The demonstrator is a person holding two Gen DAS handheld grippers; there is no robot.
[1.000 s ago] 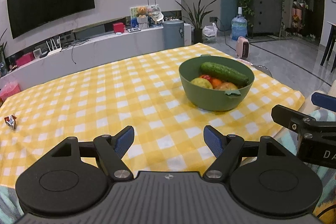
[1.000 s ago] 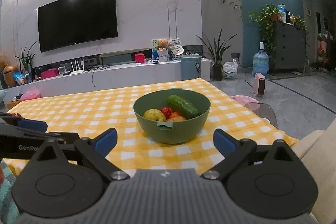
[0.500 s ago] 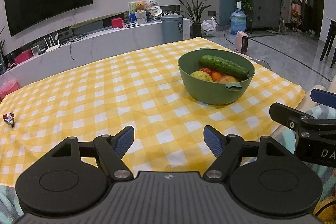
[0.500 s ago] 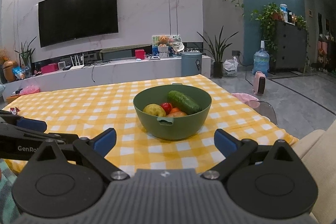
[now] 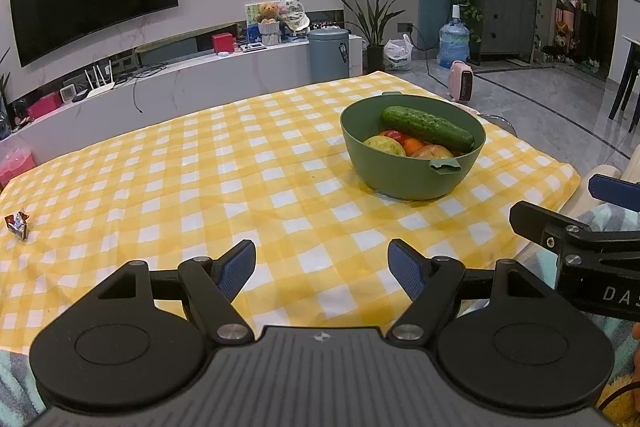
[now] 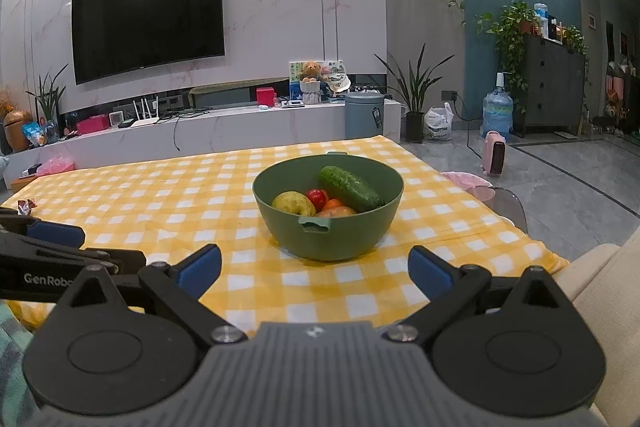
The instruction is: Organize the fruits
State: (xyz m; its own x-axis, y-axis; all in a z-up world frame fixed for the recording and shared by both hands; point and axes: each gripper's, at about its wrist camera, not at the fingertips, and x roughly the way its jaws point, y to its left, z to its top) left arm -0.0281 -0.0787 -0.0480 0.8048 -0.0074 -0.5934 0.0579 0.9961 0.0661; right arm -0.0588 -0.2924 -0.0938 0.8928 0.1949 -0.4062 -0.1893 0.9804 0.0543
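Here, both grippers wait short of the bowl, jaws apart and empty.

The bowl sits on the checked cloth toward its right side, holding the cucumber and other fruit; left gripper and right gripper hover near the table's front edge, likely lining up a reach. Since the earlier frames, the bowl looks slightly nearer in both views.

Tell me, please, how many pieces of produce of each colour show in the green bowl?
Green: 1, the cucumber
Yellow-green: 1, the apple
Red: 1, the tomato
Orange: 1, the small orange fruit
Peach-coloured: 1, the fruit at the near rim
Total: 5 showing in the bowl
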